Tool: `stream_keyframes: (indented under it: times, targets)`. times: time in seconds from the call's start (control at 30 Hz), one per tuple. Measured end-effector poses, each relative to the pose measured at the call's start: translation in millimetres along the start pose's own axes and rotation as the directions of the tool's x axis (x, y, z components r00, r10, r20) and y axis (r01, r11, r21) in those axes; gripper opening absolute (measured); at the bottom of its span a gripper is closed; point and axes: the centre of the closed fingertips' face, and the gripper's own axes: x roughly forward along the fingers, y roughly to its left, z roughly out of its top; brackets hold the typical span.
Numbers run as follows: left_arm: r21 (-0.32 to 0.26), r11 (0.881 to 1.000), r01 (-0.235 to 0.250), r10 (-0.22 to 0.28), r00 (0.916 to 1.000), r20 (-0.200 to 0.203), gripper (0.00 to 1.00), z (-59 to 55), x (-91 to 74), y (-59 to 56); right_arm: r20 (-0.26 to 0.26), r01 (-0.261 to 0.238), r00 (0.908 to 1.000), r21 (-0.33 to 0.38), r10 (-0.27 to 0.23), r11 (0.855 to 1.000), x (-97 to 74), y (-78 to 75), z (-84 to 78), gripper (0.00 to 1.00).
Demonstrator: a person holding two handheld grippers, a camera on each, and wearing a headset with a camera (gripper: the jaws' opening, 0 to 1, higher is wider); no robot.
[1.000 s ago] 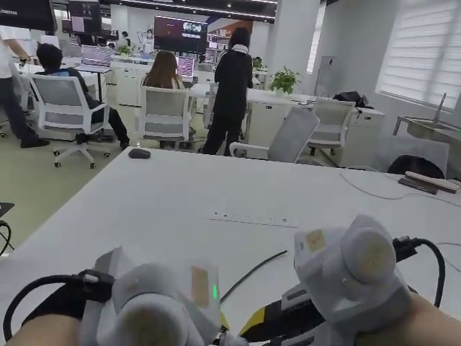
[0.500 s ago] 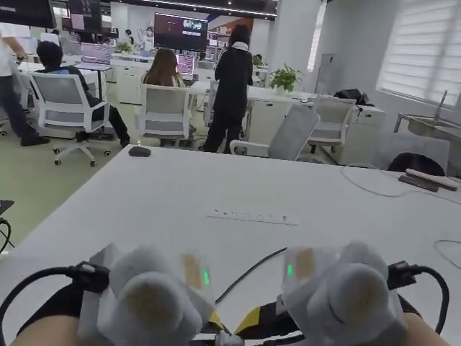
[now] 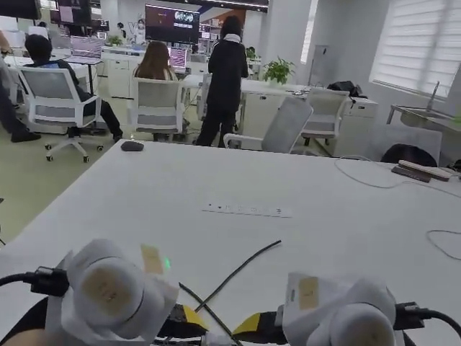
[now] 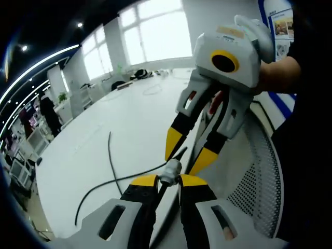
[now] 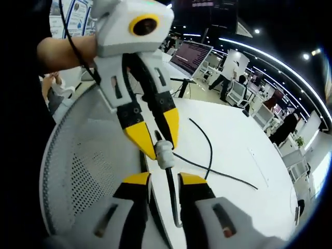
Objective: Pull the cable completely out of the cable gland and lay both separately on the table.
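The grey-white cable gland point(image 4: 170, 170) sits between my left gripper's point(image 4: 167, 181) yellow jaw tips, which are shut on it. The black cable point(image 4: 106, 181) runs from it over the white table point(image 3: 302, 173). In the right gripper view the gland point(image 5: 164, 152) hangs at the left gripper's point(image 5: 158, 140) tips, and a short cable point(image 5: 171, 194) stretch passes between my right gripper's point(image 5: 164, 180) jaws without touching them; they stand open. The right gripper point(image 4: 190, 150) faces the left one tip to tip. In the head view the left gripper point(image 3: 189, 317) and right gripper point(image 3: 248, 326) are low, with the cable point(image 3: 238, 270) between them.
A flat white power strip point(image 3: 248, 210) lies mid-table and a dark mouse point(image 3: 132, 146) at the far edge. Thin cables point(image 3: 441, 244) and a flat object point(image 3: 421, 171) lie at the right. A perforated mesh surface point(image 5: 78, 171) is under the grippers. Office chairs and people are beyond the table.
The two gripper bodies have drawn apart in the head view, the left one going left and the right one lower. The crossed black cable on the table shows between them.
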Motion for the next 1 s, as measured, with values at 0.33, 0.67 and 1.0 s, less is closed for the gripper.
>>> stream_keyframes:
  times: [0.33, 0.67, 1.0]
  targets:
    - [0.044, 0.999, 0.007, -0.006, 0.9998, -0.021, 0.16, -1.6, 2.0, -5.9, 0.002, 0.028, 0.9996, -0.066, -0.028, 0.997, 1.0, -0.1, 1.8, 0.04]
    - [0.048, 0.999, -0.017, 0.019, 0.9990, -0.039, 0.16, -9.4, -1.6, 1.5, -0.029, 0.032, 0.9990, -0.048, -0.034, 0.998, -6.2, -5.3, -16.7, 0.03]
    - [0.036, 0.999, -0.030, 0.032, 0.9982, -0.050, 0.17, -11.9, -3.1, 8.5, -0.125, 0.050, 0.9906, -0.039, -0.055, 0.998, -20.9, -16.1, -50.5, 0.03]
